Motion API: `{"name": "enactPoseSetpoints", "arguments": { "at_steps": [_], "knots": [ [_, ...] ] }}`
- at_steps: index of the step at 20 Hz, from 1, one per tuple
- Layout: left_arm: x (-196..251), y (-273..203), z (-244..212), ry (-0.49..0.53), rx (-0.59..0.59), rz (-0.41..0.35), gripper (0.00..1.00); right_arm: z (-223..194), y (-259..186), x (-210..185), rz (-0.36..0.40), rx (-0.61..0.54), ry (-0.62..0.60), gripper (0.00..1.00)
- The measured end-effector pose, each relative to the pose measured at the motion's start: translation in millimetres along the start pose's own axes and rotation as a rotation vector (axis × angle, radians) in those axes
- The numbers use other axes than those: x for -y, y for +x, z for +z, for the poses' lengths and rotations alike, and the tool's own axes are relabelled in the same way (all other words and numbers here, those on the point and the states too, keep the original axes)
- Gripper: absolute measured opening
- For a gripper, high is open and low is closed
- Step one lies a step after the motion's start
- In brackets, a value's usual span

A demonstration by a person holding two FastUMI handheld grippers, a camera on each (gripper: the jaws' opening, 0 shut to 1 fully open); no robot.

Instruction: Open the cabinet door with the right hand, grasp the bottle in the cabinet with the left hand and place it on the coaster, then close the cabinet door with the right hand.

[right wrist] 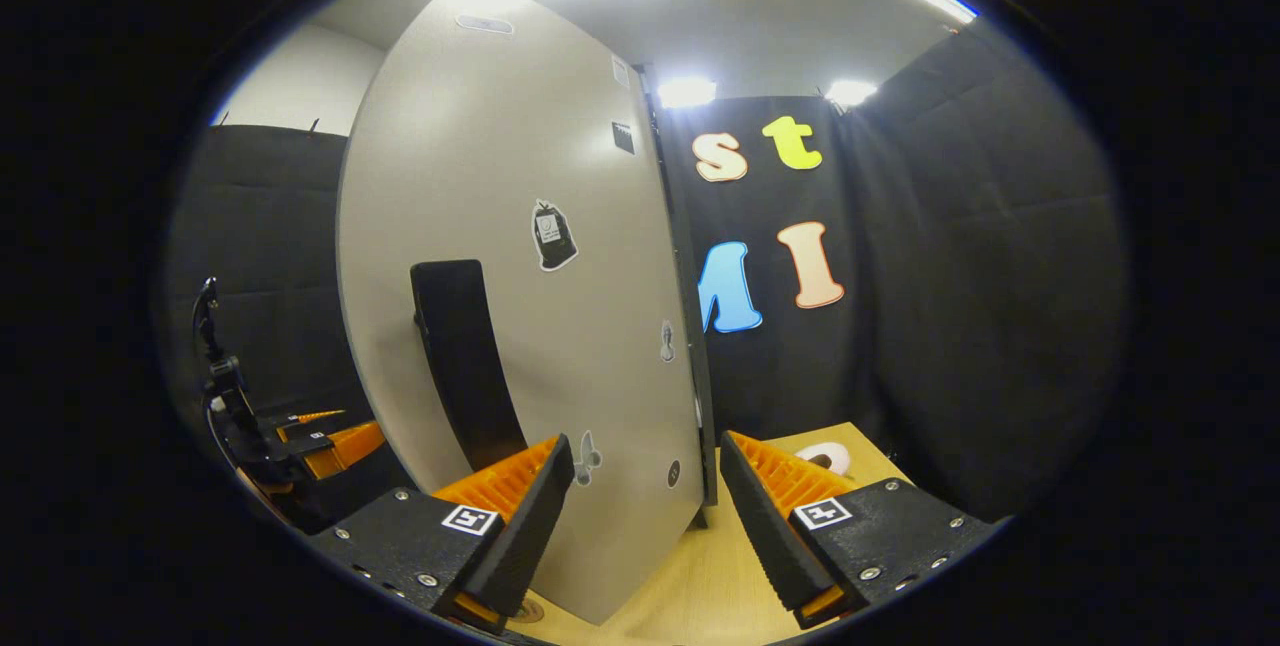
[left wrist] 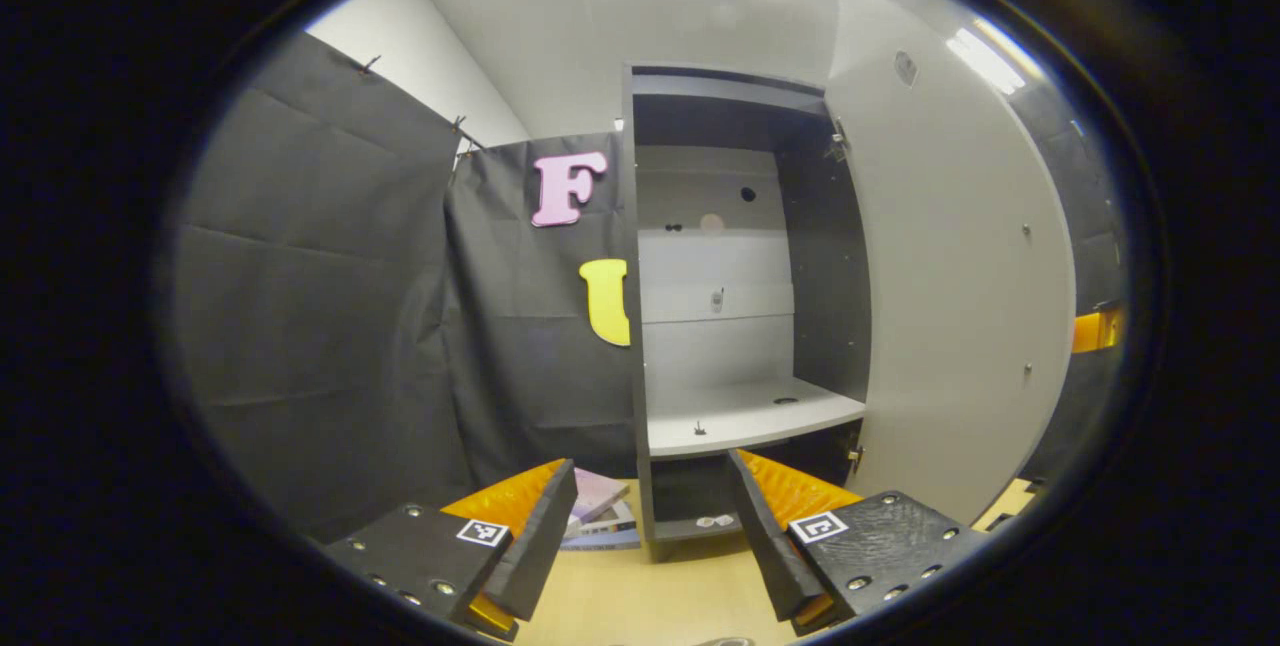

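Cabinet door [right wrist: 520,306] swung open just ahead of right gripper [right wrist: 648,486]; both grippers spread wide, holding nothing.

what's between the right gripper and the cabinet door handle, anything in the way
Nothing visible is in the way. The right gripper is open and faces the outer side of the open cabinet door. The black handle sits just up and to the left of its fingers, with only bare door panel around it.
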State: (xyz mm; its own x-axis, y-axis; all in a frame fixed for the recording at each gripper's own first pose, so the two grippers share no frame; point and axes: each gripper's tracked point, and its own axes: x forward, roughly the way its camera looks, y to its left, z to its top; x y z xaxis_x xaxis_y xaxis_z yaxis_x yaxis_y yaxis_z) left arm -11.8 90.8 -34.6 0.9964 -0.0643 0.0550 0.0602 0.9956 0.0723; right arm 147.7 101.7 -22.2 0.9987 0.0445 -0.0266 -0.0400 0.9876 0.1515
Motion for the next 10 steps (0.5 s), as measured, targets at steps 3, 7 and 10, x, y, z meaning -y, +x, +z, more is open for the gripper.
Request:
{"name": "enactPoseSetpoints", "arguments": {
  "at_steps": [3, 7, 10],
  "knots": [
    [-7.8, -3.0, 0.0, 0.014, 0.000, 0.012, 0.92, -0.8, 6.6, -13.1, 0.032, -0.001, -0.004, 0.92],
    [-20.8, -8.9, -0.1, 0.010, -0.013, 0.027, 0.86, 3.2, 15.3, -28.0, 0.066, 0.007, 0.012, 0.92],
    [-33.9, -8.8, -3.3, 0.003, -0.022, 0.043, 0.86, 2.1, 23.5, -42.8, 0.090, 0.007, 0.010, 0.92]
  ]
}}
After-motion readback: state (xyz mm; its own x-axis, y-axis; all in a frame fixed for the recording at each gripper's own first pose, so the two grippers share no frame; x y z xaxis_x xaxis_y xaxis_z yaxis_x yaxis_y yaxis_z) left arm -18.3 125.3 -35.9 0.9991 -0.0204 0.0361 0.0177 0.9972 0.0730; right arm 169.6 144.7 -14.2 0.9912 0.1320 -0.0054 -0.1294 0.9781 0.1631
